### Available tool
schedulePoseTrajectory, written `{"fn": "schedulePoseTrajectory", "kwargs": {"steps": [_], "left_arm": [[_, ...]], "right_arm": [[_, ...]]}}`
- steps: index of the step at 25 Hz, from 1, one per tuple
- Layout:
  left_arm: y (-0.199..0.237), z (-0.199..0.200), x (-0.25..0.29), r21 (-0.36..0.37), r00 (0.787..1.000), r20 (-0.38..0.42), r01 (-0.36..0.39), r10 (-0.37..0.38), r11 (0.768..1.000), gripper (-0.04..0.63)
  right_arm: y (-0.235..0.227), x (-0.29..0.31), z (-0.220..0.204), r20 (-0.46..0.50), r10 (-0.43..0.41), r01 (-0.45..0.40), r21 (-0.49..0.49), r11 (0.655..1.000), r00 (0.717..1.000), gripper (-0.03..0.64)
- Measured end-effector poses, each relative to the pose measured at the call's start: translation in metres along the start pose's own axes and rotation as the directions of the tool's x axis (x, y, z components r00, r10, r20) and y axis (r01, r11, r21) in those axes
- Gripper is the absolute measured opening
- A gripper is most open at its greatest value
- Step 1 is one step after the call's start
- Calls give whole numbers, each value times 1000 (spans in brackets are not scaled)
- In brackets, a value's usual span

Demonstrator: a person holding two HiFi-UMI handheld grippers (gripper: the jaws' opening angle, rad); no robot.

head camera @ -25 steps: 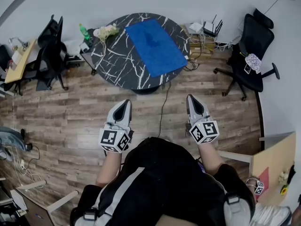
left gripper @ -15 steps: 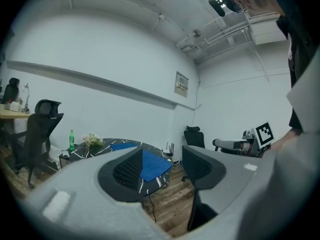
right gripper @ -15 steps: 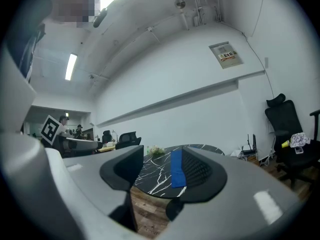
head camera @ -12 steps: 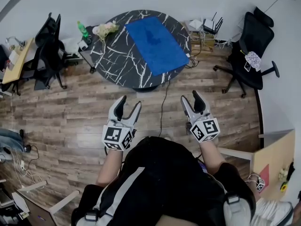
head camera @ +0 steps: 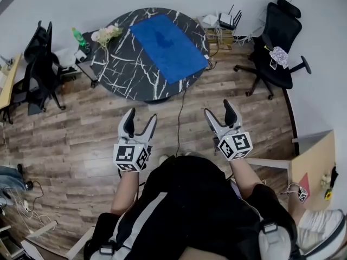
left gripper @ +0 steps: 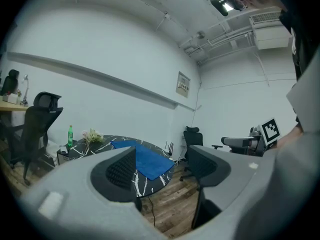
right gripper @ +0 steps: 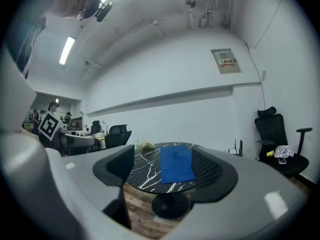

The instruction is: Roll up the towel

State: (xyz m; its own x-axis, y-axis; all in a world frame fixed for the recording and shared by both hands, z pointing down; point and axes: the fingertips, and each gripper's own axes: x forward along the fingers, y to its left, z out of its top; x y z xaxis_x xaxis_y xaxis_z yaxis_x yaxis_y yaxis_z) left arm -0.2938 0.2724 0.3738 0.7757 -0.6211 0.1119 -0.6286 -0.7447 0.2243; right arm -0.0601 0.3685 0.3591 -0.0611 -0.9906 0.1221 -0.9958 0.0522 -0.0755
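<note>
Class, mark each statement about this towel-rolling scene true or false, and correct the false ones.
1. The blue towel lies spread flat on the round marbled table. True.
2. The left gripper grips the towel's corner. False: its jaws have just been opening, with nothing between them, well short of the table.
3. A green bottle stands on the towel. False: it stands left of the table, off the towel.
4. A black office chair stands right of the table. True.

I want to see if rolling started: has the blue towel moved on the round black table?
No. The flat blue cloth towel lies on the same side of the round black marble table, near corner still at its edge.
</note>
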Motion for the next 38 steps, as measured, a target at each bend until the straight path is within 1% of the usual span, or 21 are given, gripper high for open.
{"fn": "schedulePoseTrajectory", "kwargs": {"steps": [4,8,13,17,22,25,29,32,37,38], "left_arm": [[0,-7,9,-24,1000,-19,19,-20,1000,337],[-3,-8,24,-21,999,-32,13,-14,1000,337],[-13,-2,58,8,999,-35,-26,26,1000,337],[-31,-2,92,21,997,-44,-60,61,998,337],[-53,-5,135,34,994,-58,-90,92,995,337],[-62,-4,153,37,990,-53,-126,128,991,337],[-73,-7,176,32,984,-63,-164,166,986,337],[-83,-15,189,28,980,-82,-179,181,983,337],[-96,-27,207,27,974,-122,-188,190,982,337],[-98,-30,211,33,973,-137,-185,187,982,336]], "right_arm": [[-8,2,1,-20,-16,16,-14,1000,1000,334],[-25,12,4,-9,-15,15,0,1000,1000,334],[-64,32,8,19,18,-19,19,1000,1000,334],[-105,47,3,5,60,-60,32,998,998,334],[-165,63,1,-6,78,-78,44,996,997,333],[-192,72,1,-20,101,-100,50,994,995,333],[-219,82,3,-37,140,-139,31,990,989,327],[-236,86,0,-49,159,-157,43,987,986,322],[-253,92,-9,-83,193,-191,38,981,978,310],[-256,94,-13,-96,198,-195,37,980,975,293]]}}
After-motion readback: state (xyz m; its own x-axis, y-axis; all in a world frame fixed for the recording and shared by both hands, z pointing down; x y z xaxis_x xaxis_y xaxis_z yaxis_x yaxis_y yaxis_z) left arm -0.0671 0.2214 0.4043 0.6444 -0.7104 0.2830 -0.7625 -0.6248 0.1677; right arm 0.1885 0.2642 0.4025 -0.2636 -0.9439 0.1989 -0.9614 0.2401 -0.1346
